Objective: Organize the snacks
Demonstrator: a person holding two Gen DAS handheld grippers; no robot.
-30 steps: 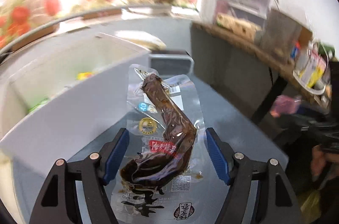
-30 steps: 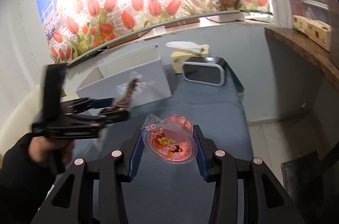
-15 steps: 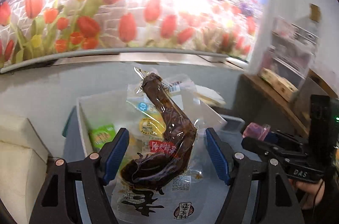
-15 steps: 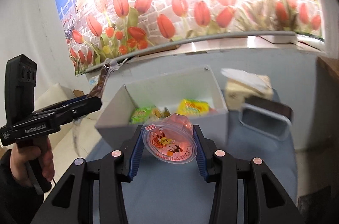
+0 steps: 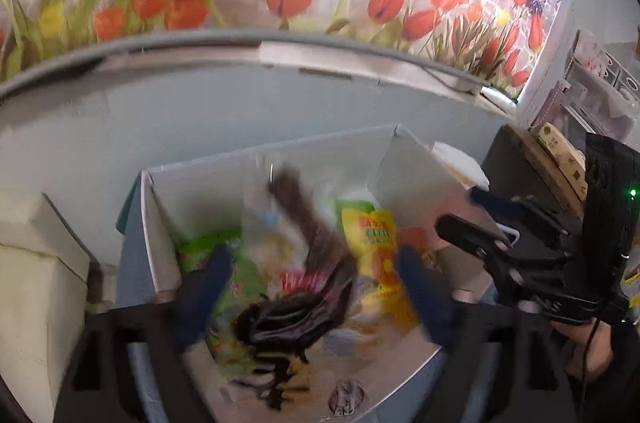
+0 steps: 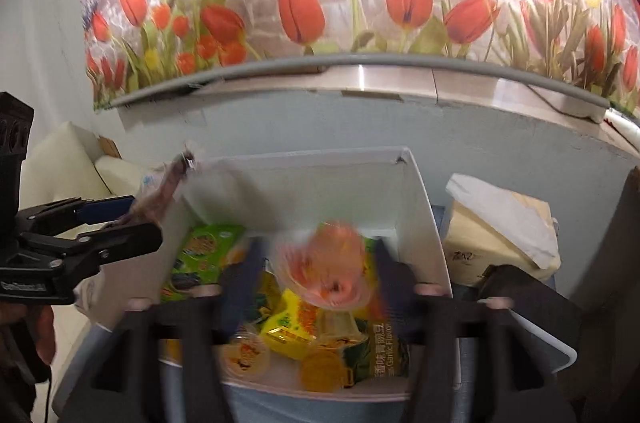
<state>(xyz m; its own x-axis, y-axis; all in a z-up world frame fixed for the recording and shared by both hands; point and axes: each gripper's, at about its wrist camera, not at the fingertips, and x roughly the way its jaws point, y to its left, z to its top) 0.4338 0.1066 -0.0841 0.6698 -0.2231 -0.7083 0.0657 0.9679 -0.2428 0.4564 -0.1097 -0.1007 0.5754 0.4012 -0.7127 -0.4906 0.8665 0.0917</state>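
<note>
White box [image 6: 420, 207] sits mid-frame under your left gripper [image 5: 312, 287] and right gripper [image 6: 320, 283], both just opened, so the brown meat pouch [image 5: 304, 255] and pink jelly cup [image 6: 332, 267] drop inside.

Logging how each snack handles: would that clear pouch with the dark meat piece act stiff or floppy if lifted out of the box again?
Probably floppy: the pouch is thin clear film, loose around the meat. Likely slippery, being glossy plastic. The meat probably makes one end sag.

Left tongs [image 5: 316, 287] opening, right tongs [image 6: 320, 287] opening
</note>
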